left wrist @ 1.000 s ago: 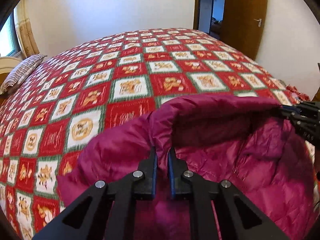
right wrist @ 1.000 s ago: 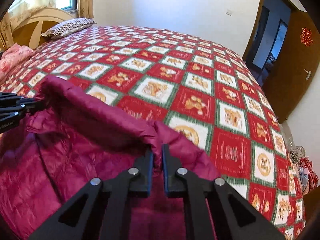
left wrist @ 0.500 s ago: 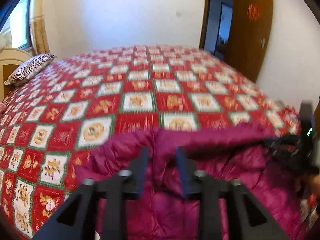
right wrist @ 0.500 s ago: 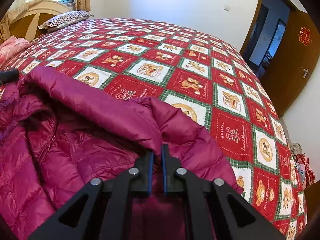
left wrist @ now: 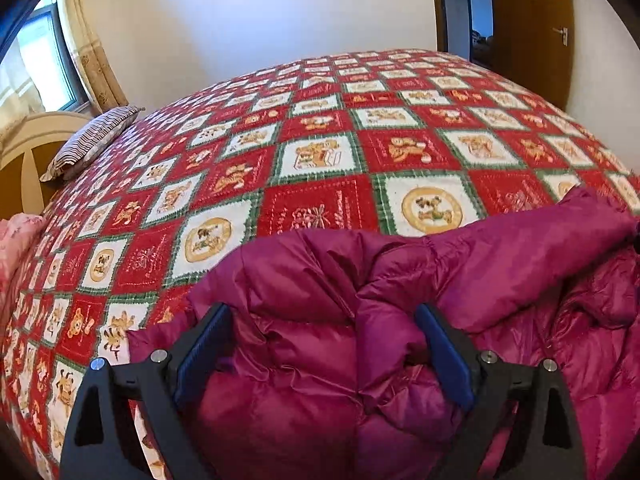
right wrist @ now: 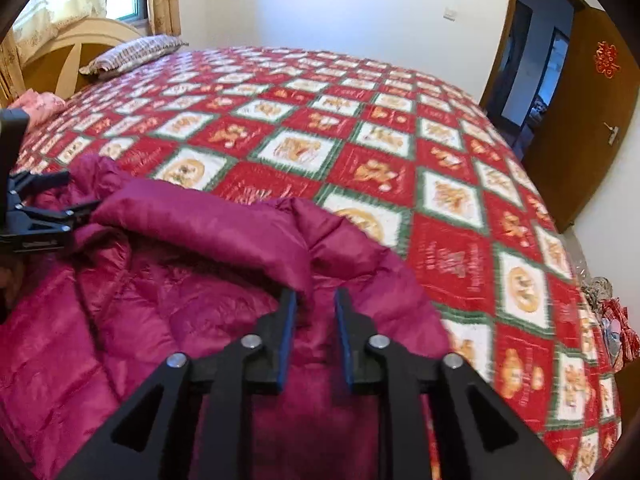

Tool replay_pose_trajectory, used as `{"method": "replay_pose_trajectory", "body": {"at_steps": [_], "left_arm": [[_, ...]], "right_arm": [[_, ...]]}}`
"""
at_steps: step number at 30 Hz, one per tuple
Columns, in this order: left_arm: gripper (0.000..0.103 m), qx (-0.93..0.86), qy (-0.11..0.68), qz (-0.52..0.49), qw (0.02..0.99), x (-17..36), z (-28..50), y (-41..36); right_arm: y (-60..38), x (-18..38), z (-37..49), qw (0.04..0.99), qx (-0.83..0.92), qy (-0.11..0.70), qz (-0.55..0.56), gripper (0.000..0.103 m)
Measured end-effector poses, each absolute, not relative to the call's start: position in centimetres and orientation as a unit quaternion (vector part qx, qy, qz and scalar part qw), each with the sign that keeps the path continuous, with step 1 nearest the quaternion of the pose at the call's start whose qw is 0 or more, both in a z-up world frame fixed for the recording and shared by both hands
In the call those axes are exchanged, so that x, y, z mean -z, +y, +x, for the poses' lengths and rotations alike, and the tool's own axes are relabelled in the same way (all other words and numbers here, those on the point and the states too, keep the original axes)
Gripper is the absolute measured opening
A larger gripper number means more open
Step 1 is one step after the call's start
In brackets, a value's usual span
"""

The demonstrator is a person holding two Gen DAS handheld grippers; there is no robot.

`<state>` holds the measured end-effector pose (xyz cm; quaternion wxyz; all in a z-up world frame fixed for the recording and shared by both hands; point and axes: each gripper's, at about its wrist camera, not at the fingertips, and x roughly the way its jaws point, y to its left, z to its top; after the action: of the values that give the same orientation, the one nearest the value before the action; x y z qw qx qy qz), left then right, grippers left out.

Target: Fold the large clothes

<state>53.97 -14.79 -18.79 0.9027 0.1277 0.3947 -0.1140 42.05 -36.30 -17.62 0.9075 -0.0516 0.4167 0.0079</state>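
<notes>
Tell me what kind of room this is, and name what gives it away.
Most likely a bedroom in a home. A large bed under a red checked bedspread fills the view, a striped pillow leans by a wooden headboard, and a curtained window sits beside it.

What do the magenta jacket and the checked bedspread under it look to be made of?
Magenta jacket: likely thin nylon or polyester shell over down or fibre filling; it has a slight sheen, fine crinkles and puffy stitched panels.
Checked bedspread: looks like a matte, soft woven or fleecy fabric with printed bear squares; no shine, slightly fuzzy edges to the pattern. The exact fibre cannot be told.
</notes>
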Motion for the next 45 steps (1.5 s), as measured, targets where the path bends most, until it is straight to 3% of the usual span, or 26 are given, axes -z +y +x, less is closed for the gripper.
{"method": "replay_pose_trajectory", "body": {"at_steps": [3, 4, 8, 13, 21, 45], "left_arm": [[0.093, 0.12, 0.374, 0.097, 0.915, 16.5, 53.4, -14.4], [0.093, 0.131, 0.357, 0.078, 0.922, 15.1, 53.2, -14.3], [0.093, 0.175, 0.338, 0.05, 0.923, 12.7, 53.5, -16.4], [0.093, 0.18, 0.39, 0.063, 0.901, 17.0, 55.2, -18.8], [0.093, 0.178, 0.427, 0.041, 0.886, 20.8, 55.1, -18.1], [0.095, 0.155, 0.425, 0.081, 0.888, 22.1, 55.3, -19.3]], "right_arm": [[-37.1, 15.0, 41.1, 0.916, -0.002, 0.399, -0.028, 0.047], [-37.1, 14.3, 41.0, 0.92, 0.0, 0.391, -0.019, 0.048], [-36.3, 12.6, 42.9, 0.929, 0.003, 0.368, 0.039, 0.048], [-33.5, 15.6, 46.7, 0.919, -0.007, 0.387, 0.077, 0.047], [-31.9, 20.9, 46.6, 0.905, -0.01, 0.423, 0.051, 0.045], [-31.2, 22.5, 47.0, 0.906, 0.006, 0.422, 0.02, 0.044]]}}
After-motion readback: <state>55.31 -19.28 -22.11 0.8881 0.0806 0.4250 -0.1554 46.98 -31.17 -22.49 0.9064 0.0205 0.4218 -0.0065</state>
